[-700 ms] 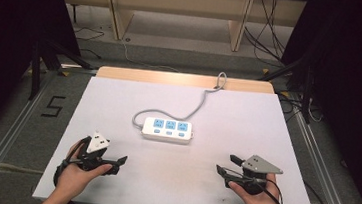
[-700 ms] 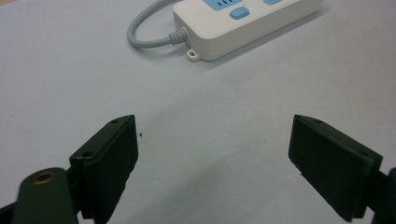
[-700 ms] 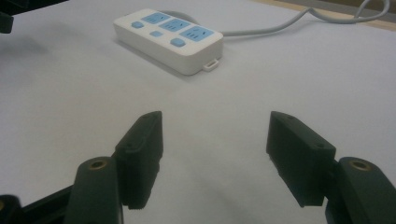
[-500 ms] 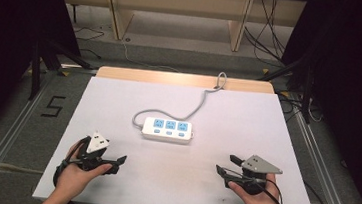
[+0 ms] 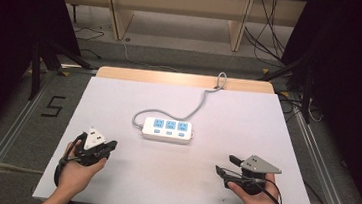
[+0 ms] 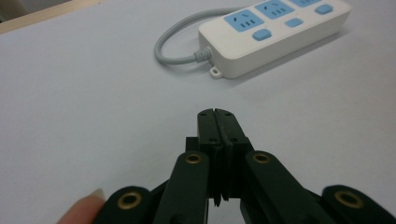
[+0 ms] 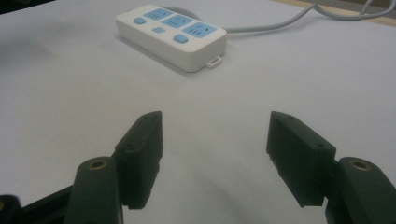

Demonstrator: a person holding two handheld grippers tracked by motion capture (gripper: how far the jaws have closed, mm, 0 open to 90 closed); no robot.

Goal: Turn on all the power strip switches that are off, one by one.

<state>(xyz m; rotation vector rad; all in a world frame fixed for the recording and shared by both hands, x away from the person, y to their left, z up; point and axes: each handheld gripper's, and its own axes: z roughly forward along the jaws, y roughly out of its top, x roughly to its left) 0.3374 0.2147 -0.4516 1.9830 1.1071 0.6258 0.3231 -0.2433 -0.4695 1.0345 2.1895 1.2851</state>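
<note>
Left gripper: here's the left gripper (image 5: 109, 147), low over the white table (image 5: 119, 96) at the near left corner, jaws pressed flat together with nothing between them. In the left gripper view (image 6: 218, 122) the two black tips meet in one thin seam.
Left hand: the left hand (image 5: 78, 170) wraps the handle from below, and a fingertip pokes in at the bottom edge of the left gripper view.
Right gripper: over on the other side the right gripper (image 5: 225, 166) sits near the front right of the table, jaws spread wide, bare tabletop showing in the gap. The right gripper view (image 7: 216, 144) has the two pads well apart, holding nothing.
Right hand: the right hand (image 5: 255, 199) grips the handle from behind, grey three-cornered plate on top.
Power strip: the white power strip (image 5: 167, 129) with three blue sockets lies flat ahead of both tools, between them and well apart from each. From the left gripper it sits ahead and off to the right (image 6: 275, 32); from the right gripper, ahead and to the left (image 7: 171, 35).
Cord: its grey cord (image 5: 200, 101) loops out of the strip's end nearest the left gripper, then runs away to the table's far edge.
</note>
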